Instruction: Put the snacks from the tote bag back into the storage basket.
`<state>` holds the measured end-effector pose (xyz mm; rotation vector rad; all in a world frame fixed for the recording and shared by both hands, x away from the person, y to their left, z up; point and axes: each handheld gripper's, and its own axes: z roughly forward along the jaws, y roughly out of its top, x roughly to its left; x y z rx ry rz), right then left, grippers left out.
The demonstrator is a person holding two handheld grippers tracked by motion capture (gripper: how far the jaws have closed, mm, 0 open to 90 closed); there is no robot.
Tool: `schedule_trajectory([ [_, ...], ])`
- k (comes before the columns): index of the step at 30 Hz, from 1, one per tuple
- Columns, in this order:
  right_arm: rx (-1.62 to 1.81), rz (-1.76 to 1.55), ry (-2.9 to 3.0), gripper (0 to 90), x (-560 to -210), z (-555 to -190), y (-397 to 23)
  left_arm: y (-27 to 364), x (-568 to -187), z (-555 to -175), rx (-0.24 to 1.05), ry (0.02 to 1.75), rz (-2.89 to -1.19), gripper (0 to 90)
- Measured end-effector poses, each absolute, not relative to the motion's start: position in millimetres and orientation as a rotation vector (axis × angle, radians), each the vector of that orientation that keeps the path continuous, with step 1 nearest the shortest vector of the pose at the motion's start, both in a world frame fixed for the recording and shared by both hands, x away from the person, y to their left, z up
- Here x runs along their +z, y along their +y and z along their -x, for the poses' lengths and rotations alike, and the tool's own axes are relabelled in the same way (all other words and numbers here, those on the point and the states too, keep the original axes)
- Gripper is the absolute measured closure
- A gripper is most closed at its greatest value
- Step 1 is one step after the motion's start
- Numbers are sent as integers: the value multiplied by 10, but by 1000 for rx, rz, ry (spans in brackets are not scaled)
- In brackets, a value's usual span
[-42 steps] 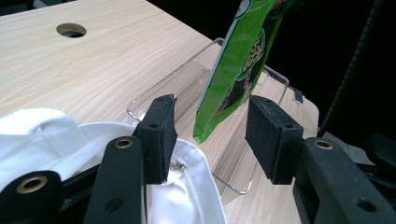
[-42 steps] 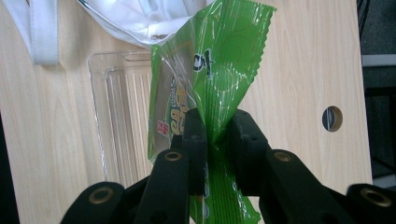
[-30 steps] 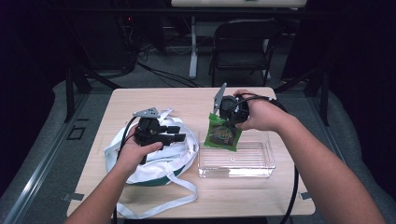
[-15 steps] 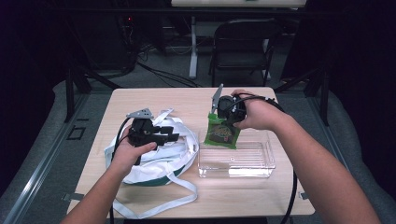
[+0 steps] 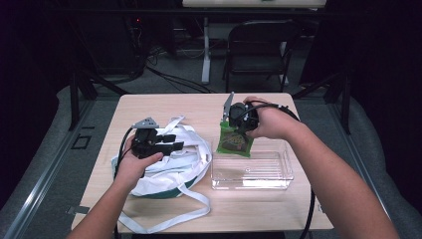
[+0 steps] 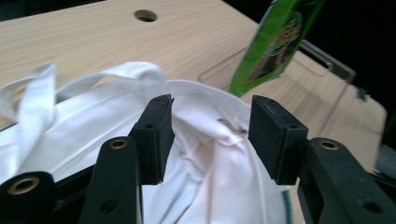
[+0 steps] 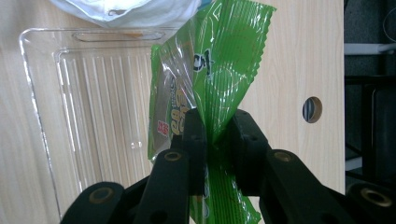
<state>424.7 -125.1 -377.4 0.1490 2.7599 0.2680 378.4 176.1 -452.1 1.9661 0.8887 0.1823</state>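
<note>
High view shows the right hand-held gripper [image 5: 234,121] clamped on a green snack packet [image 5: 234,142] hanging above the clear tray's [image 5: 251,172] far rim, probably for moving it, while the left hand-held gripper [image 5: 171,143] hovers wide open and empty over the white bag [image 5: 171,172] beside that tray.

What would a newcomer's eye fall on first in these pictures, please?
Probably the green snack packet, pinched in the right gripper and hanging over the back edge of the clear plastic tray. Next, the white cloth bag heaped at table left, with the left gripper open above it.
</note>
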Motion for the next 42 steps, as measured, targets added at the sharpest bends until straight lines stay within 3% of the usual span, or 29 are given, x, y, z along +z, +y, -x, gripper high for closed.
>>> schedule_trajectory([
  [13, 224, -85, 2735, 770, -3903, -4264, -1155, 1829, -4691, -3693, 312, 991, -1957, 429],
  [42, 199, -5, 2709, 768, -4264, -4416, -1033, 1964, -4866, -3554, 307, 1029, -1866, 438],
])
